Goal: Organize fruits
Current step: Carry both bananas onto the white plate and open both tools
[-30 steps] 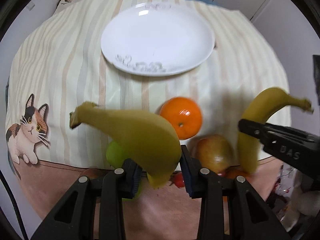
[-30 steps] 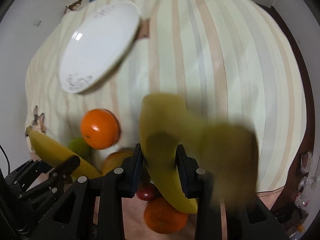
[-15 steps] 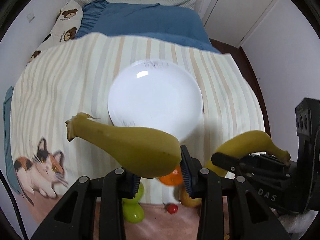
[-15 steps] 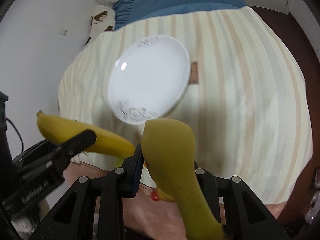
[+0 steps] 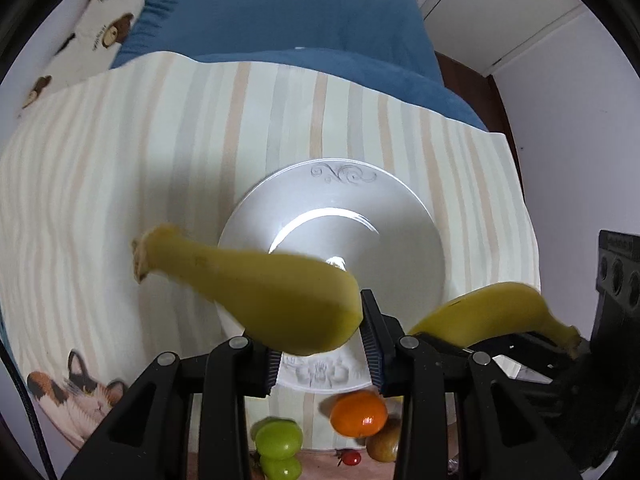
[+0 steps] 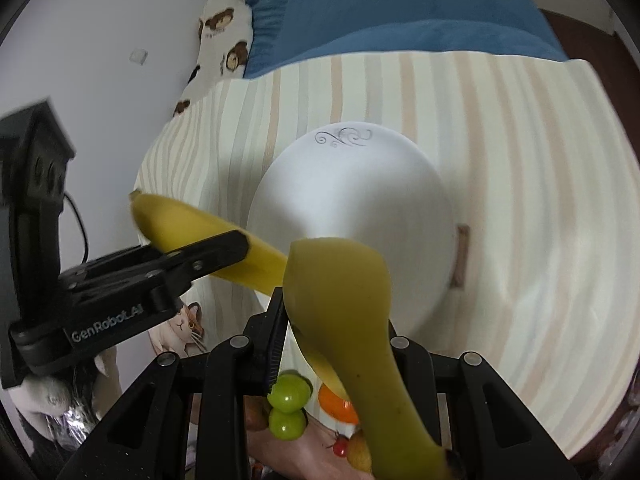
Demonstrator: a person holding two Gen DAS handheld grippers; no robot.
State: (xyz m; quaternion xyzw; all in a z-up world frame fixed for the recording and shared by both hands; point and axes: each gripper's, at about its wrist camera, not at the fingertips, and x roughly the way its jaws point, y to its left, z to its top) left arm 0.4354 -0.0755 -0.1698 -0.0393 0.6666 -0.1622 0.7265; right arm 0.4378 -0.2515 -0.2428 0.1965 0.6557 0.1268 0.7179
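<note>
Both claws are clamped on a banana each, left claw (image 5: 320, 340) and right claw (image 6: 334, 334), with the white plate (image 5: 400, 208) straight ahead below; left banana (image 5: 256, 284) lies crosswise.

Right gripper (image 6: 334, 316) clamped on a banana (image 6: 340, 300) above a white plate (image 6: 360, 200) on striped cloth (image 6: 540, 240). Left gripper (image 6: 224, 252) at left gripping another banana (image 6: 180, 220). Green fruits (image 6: 288, 408), orange (image 6: 332, 404) below.
</note>
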